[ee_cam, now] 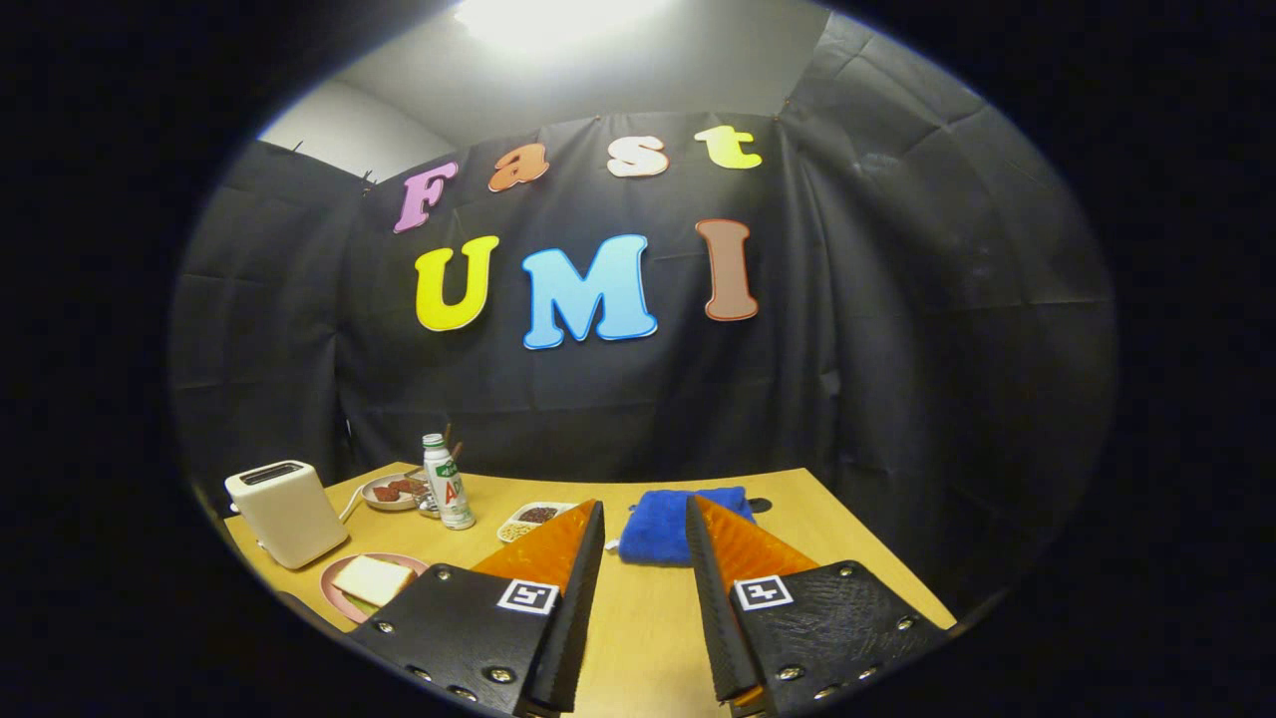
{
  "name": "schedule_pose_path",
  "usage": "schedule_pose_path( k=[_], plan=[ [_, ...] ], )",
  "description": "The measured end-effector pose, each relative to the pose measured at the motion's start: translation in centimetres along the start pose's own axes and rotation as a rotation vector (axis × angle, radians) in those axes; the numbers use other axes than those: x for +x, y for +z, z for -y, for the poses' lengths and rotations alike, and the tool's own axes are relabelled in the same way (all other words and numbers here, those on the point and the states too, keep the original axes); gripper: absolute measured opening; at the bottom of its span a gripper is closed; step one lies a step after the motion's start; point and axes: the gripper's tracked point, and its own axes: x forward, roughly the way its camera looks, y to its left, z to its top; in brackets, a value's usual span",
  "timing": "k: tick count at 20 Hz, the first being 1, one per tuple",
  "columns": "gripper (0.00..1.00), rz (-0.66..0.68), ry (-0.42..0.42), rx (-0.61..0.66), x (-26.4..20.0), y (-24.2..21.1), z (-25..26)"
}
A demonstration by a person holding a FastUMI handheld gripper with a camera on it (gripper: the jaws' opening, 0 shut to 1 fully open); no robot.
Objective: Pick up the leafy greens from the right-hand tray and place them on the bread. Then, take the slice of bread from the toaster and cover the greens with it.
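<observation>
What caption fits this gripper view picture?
Open gripper above a wooden table, blue cloth ahead, toaster and bread off to its left.

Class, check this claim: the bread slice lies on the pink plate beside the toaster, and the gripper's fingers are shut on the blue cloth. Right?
Not quite. In the gripper view the gripper is open, short of the blue cloth. The bread slice does lie on the pink plate beside the toaster.
</observation>
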Motion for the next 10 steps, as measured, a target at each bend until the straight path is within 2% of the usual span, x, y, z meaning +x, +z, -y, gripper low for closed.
schedule_pose_path(
  k=[3,7,10],
  plan=[
    [0.50,0.014,-0.016,-0.011,-1.0,0.2,3.5],
    [0.50,0.036,-0.046,-0.090,-2.5,0.6,8.3],
    [0.50,0.050,-0.058,-0.078,-3.5,0.6,11.6]
  ],
)
